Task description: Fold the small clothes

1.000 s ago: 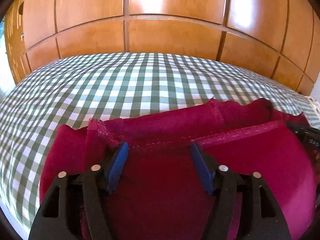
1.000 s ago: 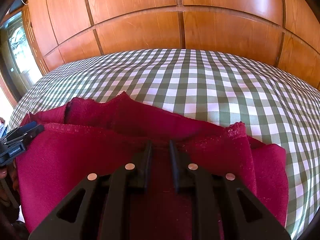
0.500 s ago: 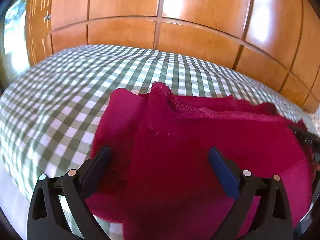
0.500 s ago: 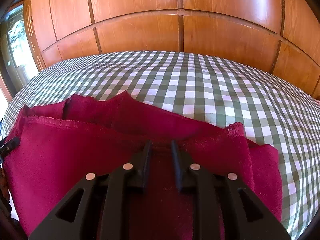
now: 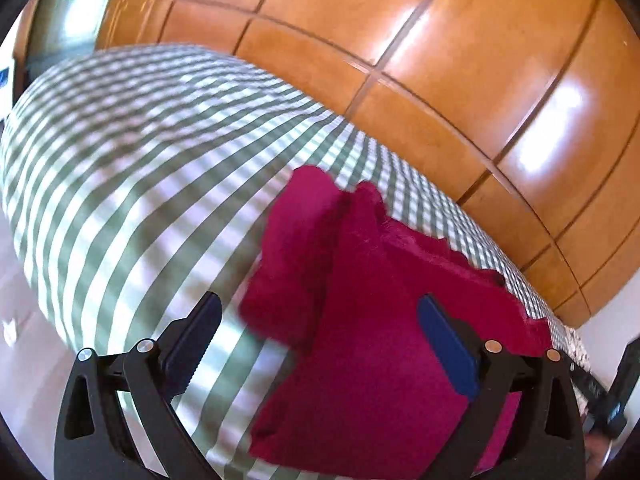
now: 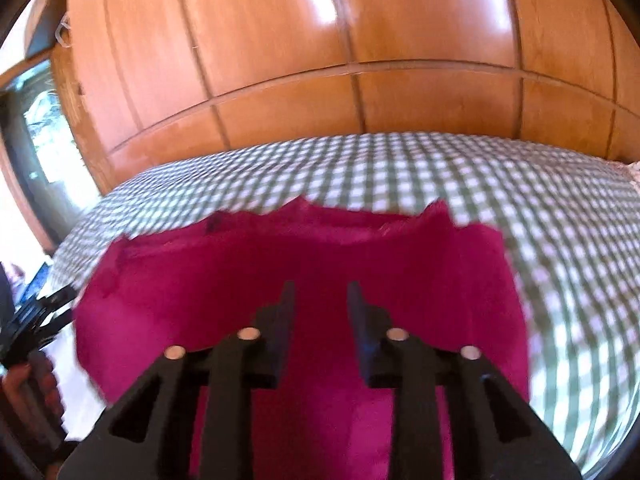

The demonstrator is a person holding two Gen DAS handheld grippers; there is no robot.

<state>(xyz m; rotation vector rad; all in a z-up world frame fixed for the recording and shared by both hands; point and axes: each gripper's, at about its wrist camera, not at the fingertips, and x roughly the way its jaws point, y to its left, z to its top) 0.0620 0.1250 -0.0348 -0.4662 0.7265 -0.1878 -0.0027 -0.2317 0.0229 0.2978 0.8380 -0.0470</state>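
The red garment [image 5: 384,344] lay folded on the green checked bedspread [image 5: 132,176], wood panelling [image 5: 440,60] at twelve o'clock. The left gripper [image 5: 320,344] hung over its edge — fingers wide apart and easing inward, clamping nothing. The right gripper [image 6: 320,320] hovered above the cloth — fingers narrowly apart, gripping nothing.

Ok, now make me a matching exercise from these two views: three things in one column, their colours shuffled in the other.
Things:
1. folded garment
2. bed cover
3. wall panels

Colours:
A. glossy orange-brown wood
B. deep crimson
C. green and white check

Pairs: 1-B, 2-C, 3-A
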